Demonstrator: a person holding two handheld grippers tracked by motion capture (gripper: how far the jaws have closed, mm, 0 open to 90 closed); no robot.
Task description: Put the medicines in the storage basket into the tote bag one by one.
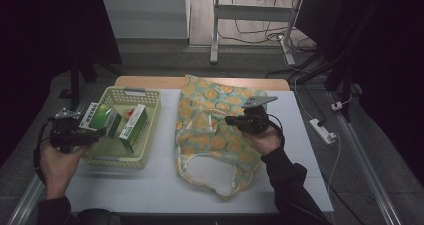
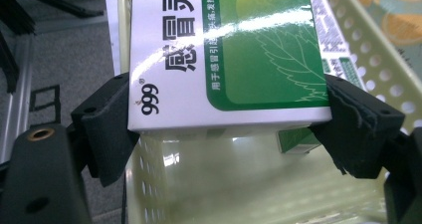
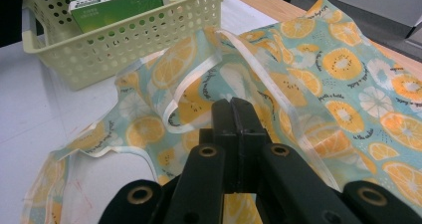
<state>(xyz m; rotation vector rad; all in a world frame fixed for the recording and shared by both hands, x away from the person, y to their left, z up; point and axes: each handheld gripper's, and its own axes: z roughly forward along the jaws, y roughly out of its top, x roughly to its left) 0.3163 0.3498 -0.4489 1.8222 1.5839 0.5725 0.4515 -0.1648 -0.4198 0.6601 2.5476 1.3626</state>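
My left gripper point(image 1: 95, 130) is shut on a white and green medicine box point(image 1: 100, 116) marked "999", held just above the left end of a pale yellow perforated basket point(image 1: 134, 91). In the left gripper view the pads point(image 2: 107, 129) press both sides of the box point(image 2: 239, 50), with the basket wall point(image 2: 378, 74) behind it. A second green box point(image 1: 132, 127) leans inside the basket. My right gripper point(image 1: 230, 120) rests over an orange-print bag point(image 1: 210, 135) lying flat on the table. Its jaws are together point(image 3: 233, 104) at the bag's white trim point(image 3: 194, 84); I cannot tell whether fabric is pinched.
The white table top point(image 1: 155, 180) has a wooden strip point(image 1: 150, 81) along its far edge. A power strip point(image 1: 322, 130) and cables lie on the floor to the right. The basket point(image 3: 124, 40) stands to the left of the bag point(image 3: 348, 69).
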